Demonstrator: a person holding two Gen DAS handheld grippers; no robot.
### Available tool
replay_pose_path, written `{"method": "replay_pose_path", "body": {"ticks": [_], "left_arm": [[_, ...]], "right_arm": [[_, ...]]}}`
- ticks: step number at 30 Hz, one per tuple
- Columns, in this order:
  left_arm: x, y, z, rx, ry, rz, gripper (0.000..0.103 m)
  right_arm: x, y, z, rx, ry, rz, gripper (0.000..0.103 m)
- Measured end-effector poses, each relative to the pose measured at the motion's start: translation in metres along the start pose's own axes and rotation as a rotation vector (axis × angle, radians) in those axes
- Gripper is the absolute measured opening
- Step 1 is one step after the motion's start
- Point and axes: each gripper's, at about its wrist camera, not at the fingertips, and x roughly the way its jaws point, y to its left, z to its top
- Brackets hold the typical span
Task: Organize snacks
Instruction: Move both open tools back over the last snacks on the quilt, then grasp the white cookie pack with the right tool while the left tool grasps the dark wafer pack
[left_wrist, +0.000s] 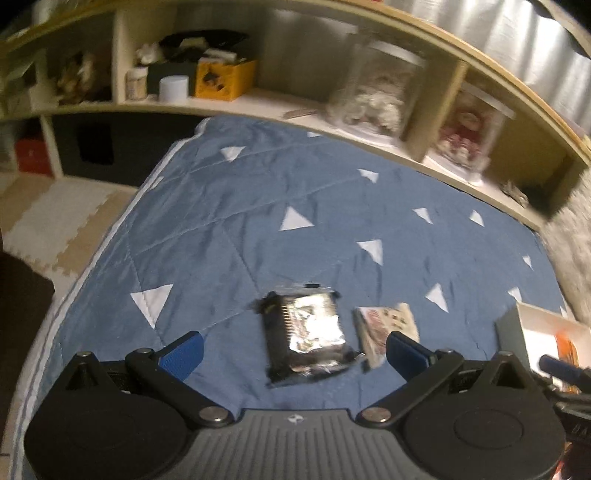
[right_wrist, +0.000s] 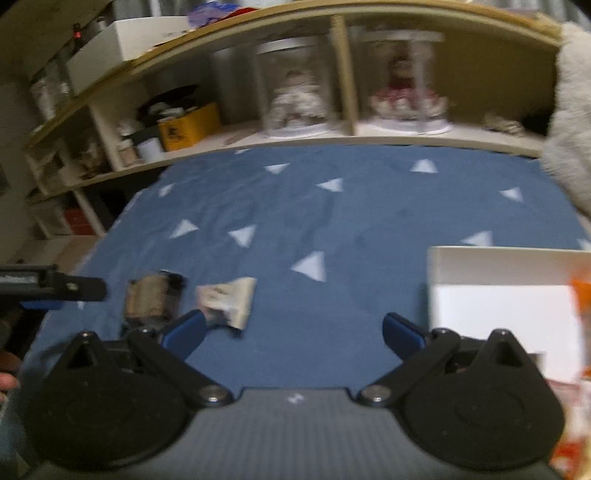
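A shiny black and silver snack packet (left_wrist: 304, 334) lies flat on the blue quilt (left_wrist: 258, 221). A cream and red packet (left_wrist: 384, 328) lies just to its right. My left gripper (left_wrist: 293, 350) hovers open above the dark packet with nothing between its fingers. In the right wrist view the dark packet (right_wrist: 153, 297) and the cream packet (right_wrist: 227, 299) lie left of center. My right gripper (right_wrist: 293, 330) is open over bare quilt, its left finger near the cream packet. A white box (right_wrist: 506, 291) holding an orange packet (right_wrist: 581, 295) sits at the right.
A low wooden shelf (left_wrist: 332, 122) runs along the quilt's far edge, holding clear jars, a yellow box (left_wrist: 221, 79) and a white tub. Foam floor mats (left_wrist: 48, 221) lie off the left edge. A grey fluffy thing (right_wrist: 570, 110) is at the far right.
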Motion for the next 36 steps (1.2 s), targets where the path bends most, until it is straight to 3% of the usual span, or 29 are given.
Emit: {"method": "replay_pose_path", "body": {"ticks": [4,9,13,17,19,21,31,36], "left_arm": [[0.018,0.01,0.005,-0.056,0.029,0.01,0.103],[0.036,0.013,0.01,-0.091,0.051,-0.002,0.103],[0.049,0.014,0.013,-0.109,0.065,0.002,0.103],[0.061,0.012,0.013,-0.133,0.086,-0.009,0.103],[0.066,0.009,0.013,-0.142,0.092,-0.011,0.103],[0.07,0.006,0.012,-0.144,0.098,-0.009,0.103],[0.084,-0.013,0.005,-0.135,0.119,0.031,0.102],[0.087,-0.018,0.003,-0.105,0.122,0.063,0.081]], "right_arm": [[0.03,0.024,0.005,-0.053,-0.025,0.046,0.102],[0.072,0.046,0.013,-0.159,0.05,0.056,0.102],[0.093,0.059,0.01,-0.249,0.048,0.059,0.102],[0.102,0.064,0.011,-0.234,0.062,0.061,0.102],[0.105,0.064,0.013,-0.226,0.079,0.052,0.095],[0.108,0.064,0.013,-0.257,0.091,0.036,0.062],[0.095,0.048,0.01,-0.257,0.111,0.041,0.052],[0.082,0.04,0.009,-0.22,0.096,0.042,0.046]]}}
